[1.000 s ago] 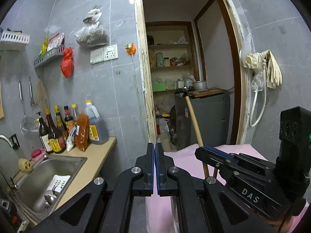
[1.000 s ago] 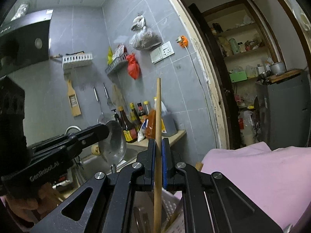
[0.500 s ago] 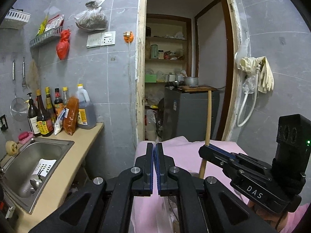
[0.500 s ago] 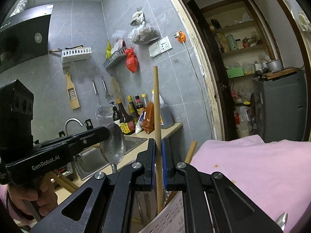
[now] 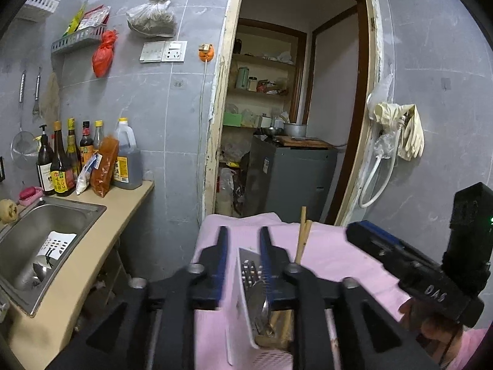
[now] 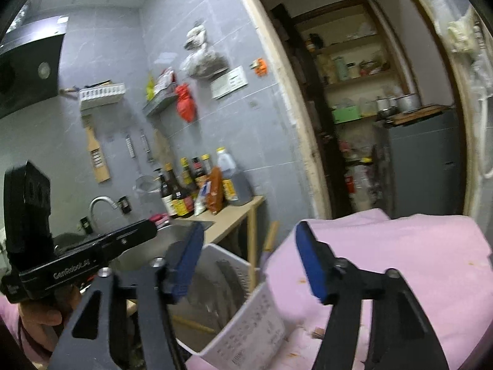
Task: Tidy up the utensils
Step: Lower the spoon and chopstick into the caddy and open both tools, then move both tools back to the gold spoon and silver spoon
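Since a second ago both grippers have let go: the wooden handles point(image 5: 302, 236) and metal utensils point(image 5: 257, 293) now stand in the white perforated holder point(image 6: 255, 323). Over the holder, the right gripper point(image 6: 249, 262) is opening wide, nothing between its jaws; the left gripper point(image 5: 242, 259) is opening narrowly, astride the holder's rim. Beneath the holder lies a pink cloth point(image 6: 400, 262); beyond it, the sink point(image 5: 37, 246).

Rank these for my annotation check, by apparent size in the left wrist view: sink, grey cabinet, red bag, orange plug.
1. sink, near the camera, and grey cabinet: too alike to rank
2. red bag
3. orange plug
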The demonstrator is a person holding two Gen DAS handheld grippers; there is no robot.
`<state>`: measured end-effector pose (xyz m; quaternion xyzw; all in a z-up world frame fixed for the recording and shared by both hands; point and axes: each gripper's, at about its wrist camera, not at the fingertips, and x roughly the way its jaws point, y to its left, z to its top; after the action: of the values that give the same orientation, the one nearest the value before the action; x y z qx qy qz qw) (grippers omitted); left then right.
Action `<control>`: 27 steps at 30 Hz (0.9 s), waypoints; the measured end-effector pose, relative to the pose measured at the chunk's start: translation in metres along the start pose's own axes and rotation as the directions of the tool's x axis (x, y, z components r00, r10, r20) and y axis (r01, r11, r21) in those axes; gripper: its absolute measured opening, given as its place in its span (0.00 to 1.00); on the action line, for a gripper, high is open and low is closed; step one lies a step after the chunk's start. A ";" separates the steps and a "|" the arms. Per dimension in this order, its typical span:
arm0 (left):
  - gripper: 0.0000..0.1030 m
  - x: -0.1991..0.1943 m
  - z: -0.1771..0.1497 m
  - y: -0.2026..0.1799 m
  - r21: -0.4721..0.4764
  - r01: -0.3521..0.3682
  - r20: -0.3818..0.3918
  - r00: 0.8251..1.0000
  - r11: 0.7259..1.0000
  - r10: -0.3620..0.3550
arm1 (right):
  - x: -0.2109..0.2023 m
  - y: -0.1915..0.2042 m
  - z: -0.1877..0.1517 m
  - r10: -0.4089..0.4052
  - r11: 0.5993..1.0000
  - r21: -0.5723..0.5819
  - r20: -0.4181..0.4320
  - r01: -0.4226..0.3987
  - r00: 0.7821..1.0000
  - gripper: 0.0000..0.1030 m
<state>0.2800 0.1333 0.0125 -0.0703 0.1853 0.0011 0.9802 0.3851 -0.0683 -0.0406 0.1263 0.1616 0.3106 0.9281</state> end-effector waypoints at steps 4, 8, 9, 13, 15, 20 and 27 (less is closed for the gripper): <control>0.51 -0.010 -0.001 -0.009 -0.007 0.011 0.023 1.000 1.000 -0.011 | -0.026 -0.009 0.008 -0.106 0.994 0.012 0.000 0.106 0.994 0.81; 0.80 -0.021 -0.002 -0.025 0.007 0.000 0.042 0.999 1.000 0.000 | -0.054 -0.017 0.014 -0.197 0.980 0.016 0.004 0.197 0.980 0.95; 0.84 -0.026 -0.004 -0.031 0.008 0.006 0.050 0.999 1.000 -0.006 | -0.062 -0.019 0.015 -0.221 0.975 0.015 0.005 0.221 0.975 0.96; 0.96 -0.037 -0.013 -0.049 -0.003 0.025 0.067 0.997 1.000 -0.025 | -0.091 -0.029 0.018 -0.297 0.955 -0.002 0.003 0.297 0.955 0.99; 1.00 -0.042 -0.018 -0.058 -0.005 0.027 0.073 0.997 1.000 -0.027 | -0.102 -0.032 0.019 -0.323 0.946 -0.014 0.002 0.323 0.946 0.99; 1.00 -0.049 -0.034 -0.079 0.007 0.019 0.081 0.997 1.000 -0.019 | -0.131 -0.040 0.015 -0.400 0.915 -0.055 0.008 0.400 0.916 0.99; 1.00 -0.053 -0.059 -0.102 0.024 -0.005 0.076 0.997 1.000 0.003 | -0.161 -0.060 -0.006 -0.449 0.891 -0.085 -0.036 0.445 0.893 0.99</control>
<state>0.2120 0.0258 -0.0091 -0.0580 0.1480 0.0034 0.9873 0.2935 -0.2136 -0.0310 0.0425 0.1999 0.0980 0.9740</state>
